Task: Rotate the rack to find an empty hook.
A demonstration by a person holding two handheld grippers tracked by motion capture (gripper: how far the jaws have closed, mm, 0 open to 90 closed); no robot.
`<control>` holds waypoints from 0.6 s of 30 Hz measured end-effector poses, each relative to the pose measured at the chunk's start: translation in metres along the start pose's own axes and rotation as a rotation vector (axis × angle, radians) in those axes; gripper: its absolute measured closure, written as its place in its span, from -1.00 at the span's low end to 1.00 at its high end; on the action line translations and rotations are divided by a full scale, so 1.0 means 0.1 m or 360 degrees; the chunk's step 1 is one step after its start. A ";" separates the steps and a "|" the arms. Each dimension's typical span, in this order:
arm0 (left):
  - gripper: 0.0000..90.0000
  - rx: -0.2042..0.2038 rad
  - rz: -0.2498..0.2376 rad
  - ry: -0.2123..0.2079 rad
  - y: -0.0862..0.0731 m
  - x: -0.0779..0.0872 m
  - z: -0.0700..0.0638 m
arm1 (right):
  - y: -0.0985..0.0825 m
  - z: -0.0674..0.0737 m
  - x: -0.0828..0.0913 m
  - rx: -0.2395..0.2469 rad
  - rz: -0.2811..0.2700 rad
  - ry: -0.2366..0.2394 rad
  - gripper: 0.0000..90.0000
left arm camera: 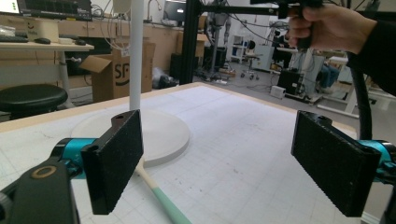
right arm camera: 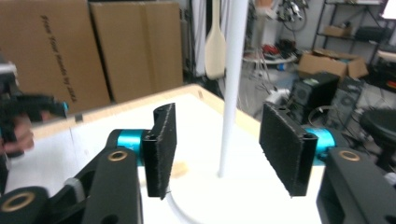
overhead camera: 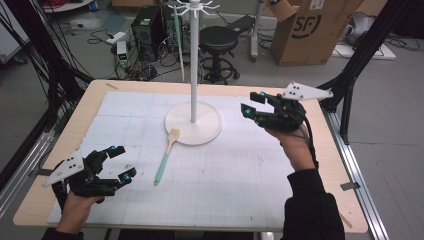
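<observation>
Spoon time: a wooden spoon [overhead camera: 167,155] with a light green handle lies flat on the white mat. Its wooden bowl rests on the front edge of the round base of the white stand [overhead camera: 193,123], and its green handle points away from the stand, toward the person.

A second wooden spoon [right arm camera: 215,44] hangs up high, right next to the stand's pole.

The left gripper [overhead camera: 118,165] sits low over the mat, in front of the stand and off to the left of it. Its jaws are wide apart and nothing is between them. Through its own camera you can see the spoon's handle [left arm camera: 163,200] just ahead of the jaws.

The right gripper [overhead camera: 253,103] is up in the air just to the right of the stand. Its jaws are also apart and hold nothing. They point at the stand's pole.

My guess is that the job is to hang spoons on the stand, and the spoon on the mat is next. One gripper has to come down over the green handle, with one jaw on each side, and squeeze. The handle is thin and lies flat, so the jaws must go very low.
</observation>
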State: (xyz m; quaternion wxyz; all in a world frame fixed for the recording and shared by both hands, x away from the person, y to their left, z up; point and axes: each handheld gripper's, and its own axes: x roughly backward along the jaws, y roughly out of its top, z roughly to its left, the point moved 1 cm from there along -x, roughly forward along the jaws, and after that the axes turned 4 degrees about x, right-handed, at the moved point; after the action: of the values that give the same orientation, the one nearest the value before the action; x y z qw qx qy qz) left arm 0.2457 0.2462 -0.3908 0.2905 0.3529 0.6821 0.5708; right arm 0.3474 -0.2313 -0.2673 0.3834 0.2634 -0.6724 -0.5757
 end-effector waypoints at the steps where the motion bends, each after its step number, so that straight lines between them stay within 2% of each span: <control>1: -0.62 -0.0007 -0.0007 -0.0005 0.00 -0.01 0.00 | -0.05 0.01 0.04 -0.0007 0.0002 0.0005 -0.05; 5: -0.62 -0.0024 -0.0016 0.0006 -0.02 -0.04 0.00 | -0.35 0.10 0.22 -0.0002 0.0011 0.0000 -0.14; 12: -0.62 0.0007 -0.0031 0.0010 -0.03 -0.06 0.01 | -0.82 0.23 0.46 -0.0030 0.0046 -0.0076 -0.26; 18: -0.62 0.0012 -0.0053 0.0014 -0.03 -0.10 0.01 | -1.08 0.25 0.65 -0.0084 0.0017 -0.0154 -0.28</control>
State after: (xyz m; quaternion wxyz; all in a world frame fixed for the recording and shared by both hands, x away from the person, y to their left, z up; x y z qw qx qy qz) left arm 0.2514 0.2382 -0.3942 0.2956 0.3400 0.6914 0.5648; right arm 0.2803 -0.2905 -0.3602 0.3603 0.2216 -0.6761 -0.6033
